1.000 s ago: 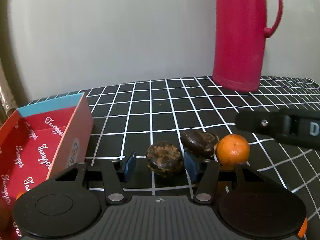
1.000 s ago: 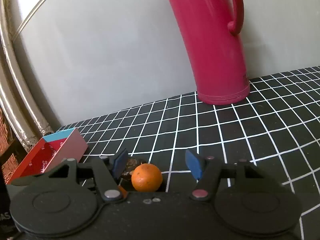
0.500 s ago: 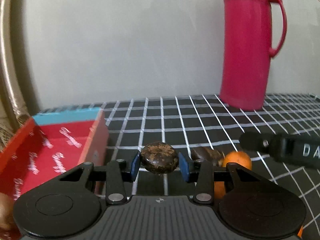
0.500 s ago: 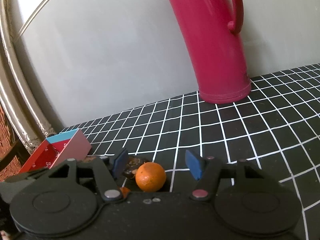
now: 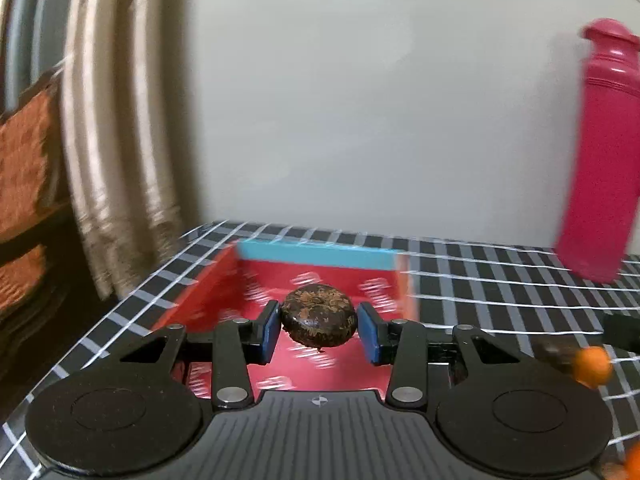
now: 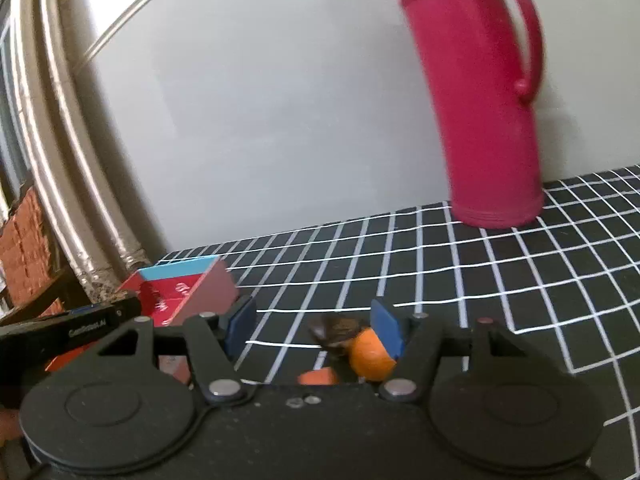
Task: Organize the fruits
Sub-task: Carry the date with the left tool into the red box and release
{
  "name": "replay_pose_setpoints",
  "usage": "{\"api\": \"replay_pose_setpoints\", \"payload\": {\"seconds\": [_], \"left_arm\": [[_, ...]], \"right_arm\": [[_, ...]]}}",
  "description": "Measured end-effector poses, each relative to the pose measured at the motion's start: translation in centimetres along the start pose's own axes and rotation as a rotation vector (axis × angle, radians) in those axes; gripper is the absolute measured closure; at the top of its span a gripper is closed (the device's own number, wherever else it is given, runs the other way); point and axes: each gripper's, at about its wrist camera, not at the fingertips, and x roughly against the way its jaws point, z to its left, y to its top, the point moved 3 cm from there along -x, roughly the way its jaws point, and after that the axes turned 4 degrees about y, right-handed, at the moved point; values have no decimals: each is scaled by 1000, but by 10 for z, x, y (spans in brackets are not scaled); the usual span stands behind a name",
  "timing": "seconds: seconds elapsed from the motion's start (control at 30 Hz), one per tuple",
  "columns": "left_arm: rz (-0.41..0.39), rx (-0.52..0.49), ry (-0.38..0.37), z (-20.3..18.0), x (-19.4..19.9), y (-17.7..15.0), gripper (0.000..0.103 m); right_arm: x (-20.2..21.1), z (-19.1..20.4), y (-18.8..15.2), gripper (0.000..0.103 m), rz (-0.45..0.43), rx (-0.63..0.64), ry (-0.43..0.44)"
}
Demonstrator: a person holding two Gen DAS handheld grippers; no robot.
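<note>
My left gripper point(image 5: 319, 327) is shut on a dark brown round fruit point(image 5: 319, 316) and holds it above the open red box with a blue rim point(image 5: 320, 258). My right gripper point(image 6: 314, 326) is open and empty, low over the table. An orange point(image 6: 370, 354) lies just inside its right fingertip, with a dark brown fruit point(image 6: 336, 330) behind it and another orange piece point(image 6: 318, 378) at the gripper's base. In the left wrist view the orange point(image 5: 594, 366) sits at the far right. The red box point(image 6: 180, 294) shows left of my right gripper.
A tall pink thermos jug point(image 6: 480, 96) stands at the back of the black grid-pattern tablecloth point(image 6: 480, 280), against the white wall. The table's left edge point(image 5: 120, 312) drops off beside the box, with a curtain point(image 5: 120, 120) beyond. The left gripper's body point(image 6: 68, 328) is left of my right gripper.
My left gripper closed on the dark brown fruit, lifted it and carried it left over the red box. My right gripper shifted left, so the orange now lies by its right finger.
</note>
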Motion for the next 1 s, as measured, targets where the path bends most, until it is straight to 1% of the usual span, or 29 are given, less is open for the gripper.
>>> {"api": "replay_pose_setpoints", "payload": {"seconds": [0.1, 0.17, 0.4, 0.5, 0.57, 0.7, 0.8, 0.87, 0.97, 1.0], "left_arm": [[59, 32, 32, 21, -17, -6, 61], [95, 48, 36, 29, -26, -9, 61], [158, 54, 52, 33, -40, -17, 61], [164, 51, 69, 35, -41, -17, 61], [170, 60, 66, 36, -39, -18, 61], [161, 47, 90, 36, -36, -17, 61], [166, 55, 91, 38, -35, -16, 61], [151, 54, 93, 38, -30, -14, 61], [101, 29, 92, 31, -18, -8, 61], [84, 18, 92, 27, -13, -6, 54]], "right_arm": [[-3, 13, -3, 39, 10, 21, 18], [-6, 20, -5, 40, 19, 31, 26], [-10, 33, -5, 40, 31, 46, 47], [-11, 34, -5, 40, 31, 48, 52], [-11, 35, -6, 40, 32, 51, 54], [-11, 35, -6, 40, 35, 52, 54], [-11, 35, -7, 40, 38, 53, 54], [-12, 35, -7, 40, 39, 55, 53], [-12, 33, -6, 40, 37, 57, 46], [-12, 32, -7, 40, 36, 58, 42]]}}
